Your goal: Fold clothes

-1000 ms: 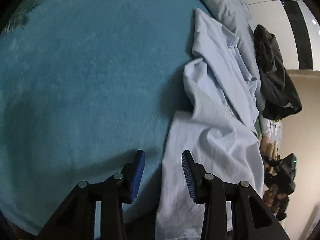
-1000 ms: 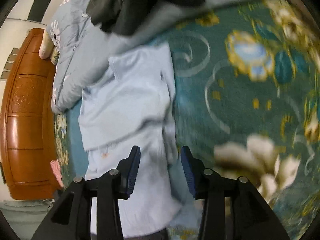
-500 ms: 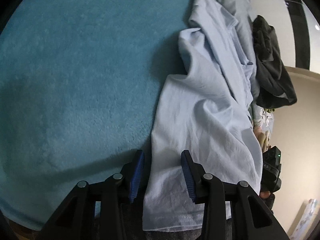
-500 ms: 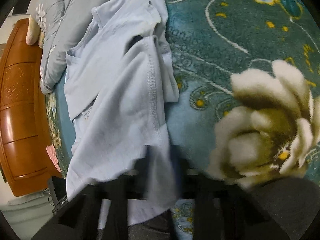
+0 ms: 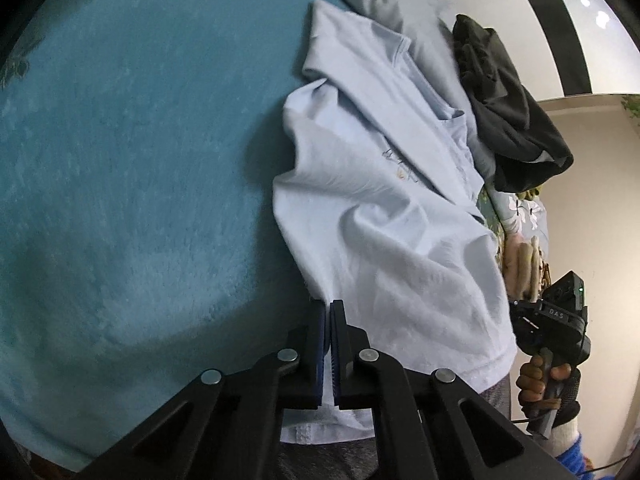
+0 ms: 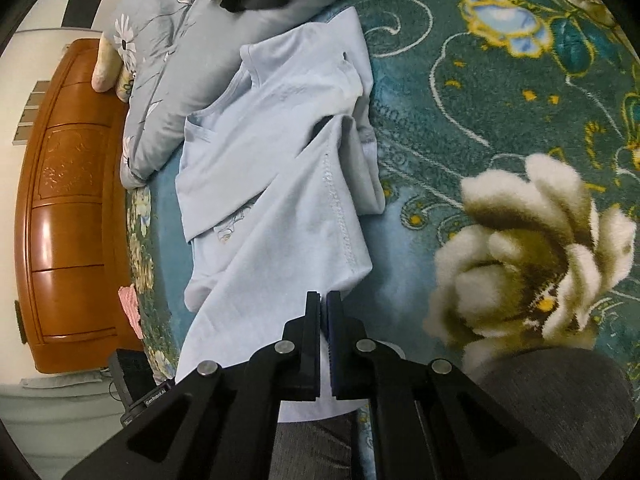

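- Two hand-held grippers, both clamped on the shirt's (image 5: 384,216) hem: left hand-held gripper (image 5: 326,312) at one corner; right hand-held gripper (image 6: 323,304) at the other
- Shirt lies crumpled on the blanket (image 5: 132,152); dark garment (image 5: 508,120) just beyond

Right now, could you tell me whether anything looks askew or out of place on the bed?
The light blue shirt lies crumpled, its side folded over unevenly, and a dark garment sits heaped on the pillow.
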